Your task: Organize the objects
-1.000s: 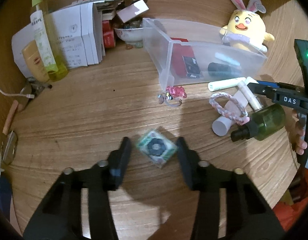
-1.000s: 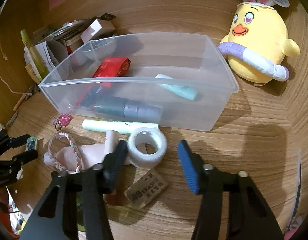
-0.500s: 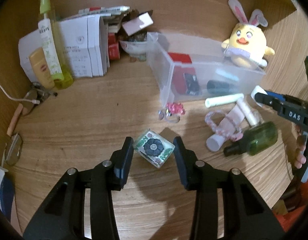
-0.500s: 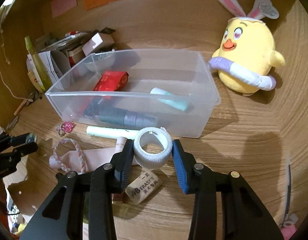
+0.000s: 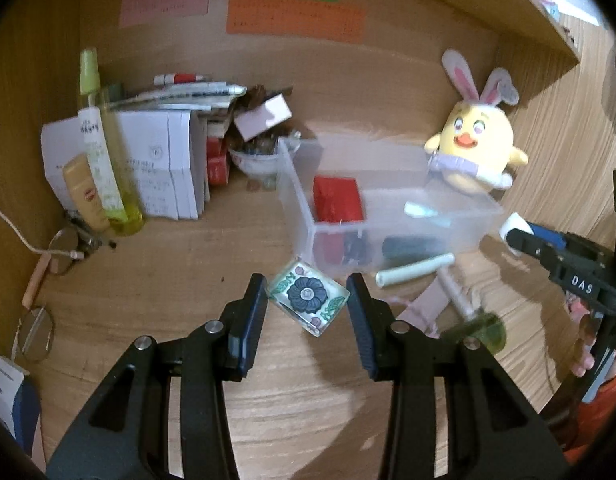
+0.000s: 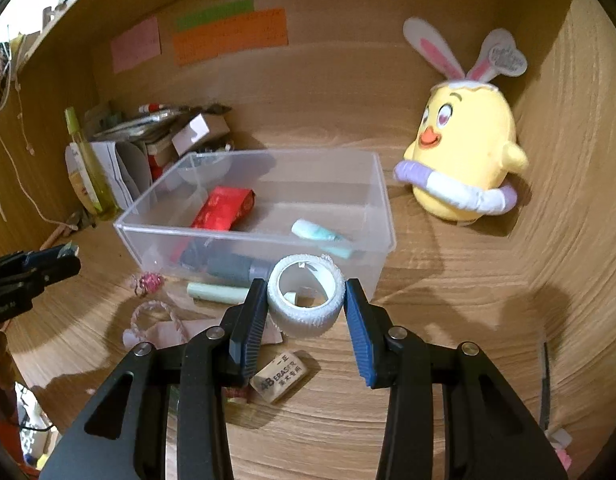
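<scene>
Left gripper [image 5: 307,301] held a clear flower-printed block [image 5: 307,298] clamped above the desk [image 5: 148,280]. Right gripper [image 6: 305,299] gripped a white tape roll [image 6: 306,297] beside the clear bin [image 6: 268,208].

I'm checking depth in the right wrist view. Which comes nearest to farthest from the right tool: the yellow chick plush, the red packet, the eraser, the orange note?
From the right tool:
1. eraser, on the desk just below its left finger.
2. red packet, inside the clear bin, left side.
3. yellow chick plush, right, beyond the bin.
4. orange note, on the back wall.
</scene>
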The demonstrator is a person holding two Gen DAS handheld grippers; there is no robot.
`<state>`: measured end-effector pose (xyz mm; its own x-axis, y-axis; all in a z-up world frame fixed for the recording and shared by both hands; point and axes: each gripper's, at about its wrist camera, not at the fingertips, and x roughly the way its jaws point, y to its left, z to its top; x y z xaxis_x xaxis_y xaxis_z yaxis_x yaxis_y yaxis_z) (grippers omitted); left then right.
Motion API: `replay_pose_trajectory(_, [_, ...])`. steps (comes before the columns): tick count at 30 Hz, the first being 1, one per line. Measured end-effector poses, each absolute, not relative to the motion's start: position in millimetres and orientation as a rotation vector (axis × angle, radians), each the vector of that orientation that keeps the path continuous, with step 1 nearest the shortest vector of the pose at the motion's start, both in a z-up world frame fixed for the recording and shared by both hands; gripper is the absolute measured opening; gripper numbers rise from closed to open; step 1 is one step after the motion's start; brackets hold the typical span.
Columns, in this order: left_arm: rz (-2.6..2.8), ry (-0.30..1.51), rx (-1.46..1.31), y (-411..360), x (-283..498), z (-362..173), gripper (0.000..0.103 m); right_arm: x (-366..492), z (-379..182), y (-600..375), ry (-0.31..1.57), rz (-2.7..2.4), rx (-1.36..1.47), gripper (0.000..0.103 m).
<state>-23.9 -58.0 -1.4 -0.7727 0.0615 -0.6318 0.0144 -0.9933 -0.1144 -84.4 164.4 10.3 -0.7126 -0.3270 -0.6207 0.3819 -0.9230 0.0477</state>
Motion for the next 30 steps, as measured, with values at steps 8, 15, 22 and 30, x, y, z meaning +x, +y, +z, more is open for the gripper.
replay_pose_trajectory(8, [2.954,-0.187,-0.924,-50,-30,24,0.040,-83,32,171,0.094,-2.630,0.826,0.036])
replay_pose_trajectory(15, [2.968,-0.161,-0.834,-39,-36,45,0.041,-84,51,172,0.095,-2.649,0.744,0.036])
replay_pose_trajectory(22, [2.981,-0.144,-0.737,-32,-42,66,0.040,-87,66,164,0.103,-2.647,0.671,0.036])
replay_pose_trajectory(30, [2.974,-0.168,-0.702,-28,-58,76,0.040,-101,73,150,0.125,-2.627,0.640,0.036])
